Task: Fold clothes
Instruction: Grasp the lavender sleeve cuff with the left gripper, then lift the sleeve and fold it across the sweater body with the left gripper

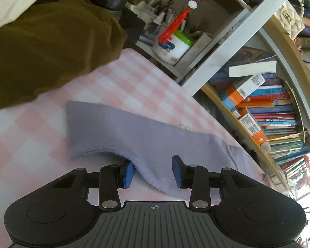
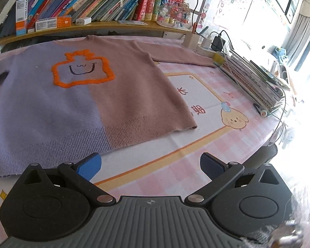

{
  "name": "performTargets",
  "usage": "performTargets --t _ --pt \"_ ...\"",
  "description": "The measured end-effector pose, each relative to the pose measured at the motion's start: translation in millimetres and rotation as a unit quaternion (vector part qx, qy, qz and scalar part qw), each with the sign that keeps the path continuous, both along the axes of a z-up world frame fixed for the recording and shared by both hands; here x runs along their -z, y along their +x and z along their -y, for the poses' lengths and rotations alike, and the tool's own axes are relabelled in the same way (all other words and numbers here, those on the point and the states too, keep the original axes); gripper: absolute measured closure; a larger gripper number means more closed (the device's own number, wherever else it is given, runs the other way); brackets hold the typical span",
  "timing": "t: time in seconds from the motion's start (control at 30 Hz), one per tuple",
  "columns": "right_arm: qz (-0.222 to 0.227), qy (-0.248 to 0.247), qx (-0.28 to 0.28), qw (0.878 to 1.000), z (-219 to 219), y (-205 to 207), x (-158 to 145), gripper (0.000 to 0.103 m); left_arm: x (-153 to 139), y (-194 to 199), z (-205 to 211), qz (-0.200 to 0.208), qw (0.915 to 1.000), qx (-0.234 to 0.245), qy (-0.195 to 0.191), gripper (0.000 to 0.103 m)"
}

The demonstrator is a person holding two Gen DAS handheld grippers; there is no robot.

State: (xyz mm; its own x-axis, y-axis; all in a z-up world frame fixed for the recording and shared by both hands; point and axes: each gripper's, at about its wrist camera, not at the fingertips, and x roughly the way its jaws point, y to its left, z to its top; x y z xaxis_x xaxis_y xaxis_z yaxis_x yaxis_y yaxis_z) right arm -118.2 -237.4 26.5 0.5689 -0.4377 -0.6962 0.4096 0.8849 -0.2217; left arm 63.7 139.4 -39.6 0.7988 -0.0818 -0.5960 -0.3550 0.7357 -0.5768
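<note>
Now lies spread flat on the pink checked tablecloth (image 2: 196,161): two-tone sweater (image 2: 88,95), lavender sleeve (image 1: 117,132) stretched toward ten o'clock. Straddles that sleeve's lifted edge without pinching: left gripper (image 1: 153,172), jaws half apart, likely lining up a grab. Hovers unclenched, holding nothing, past the hem at five o'clock: right gripper (image 2: 150,165).

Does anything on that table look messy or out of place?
Little. The sweater lies flat, face up, but its purple sleeve is rumpled, its edge lifted in a wave between the left gripper's fingers. An olive garment sits heaped nearby.
</note>
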Motion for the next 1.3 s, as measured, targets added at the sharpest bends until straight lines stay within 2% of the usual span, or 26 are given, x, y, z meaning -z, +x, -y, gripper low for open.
performTargets --t 0.13,0.17,0.2,0.23,0.27,0.43,0.7,0.97,1.3 --pt "0.001 -0.003 0.005 1.0 2.8 -0.2 -1.2 0.0 -1.0 2.8 -8.3 -0.006 0.9996 -0.027 -0.004 0.067" --pt "0.002 -0.004 0.007 1.0 3.9 0.2 -1.7 0.0 -1.1 2.6 -12.0 -0.008 0.9992 -0.038 -0.006 0.075" --pt "0.004 -0.004 0.008 1.0 4.9 0.6 -2.3 0.0 -0.3 3.5 -15.7 -0.016 0.9987 -0.047 -0.009 0.091" --pt "0.005 -0.005 0.009 1.0 5.9 1.1 -2.8 0.0 1.1 3.8 -19.1 -0.019 0.9984 -0.052 -0.014 0.097" --pt "0.006 -0.005 0.01 1.0 6.4 1.8 -3.4 0.0 2.7 3.8 -22.4 -0.019 0.9981 -0.055 -0.02 0.099" --pt "0.012 -0.009 -0.001 1.0 6.7 7.4 -6.1 0.0 -2.5 4.3 -28.3 -0.01 0.9979 -0.06 -0.021 0.1" --pt "0.022 -0.002 -0.039 0.999 14.0 22.8 -6.3 0.0 -49.1 5.5 -3.1 0.059 0.9975 -0.025 0.03 0.1" --pt "0.036 0.021 -0.095 0.995 49.0 45.4 -0.3 0.0 -90.7 6.8 59.5 0.108 0.9906 -0.007 0.084 0.1" --pt "0.065 0.071 -0.196 0.976 149.1 86.8 -10.9 0.0 -145.1 33.2 195.6 0.14 0.9689 0.022 0.203 0.1"
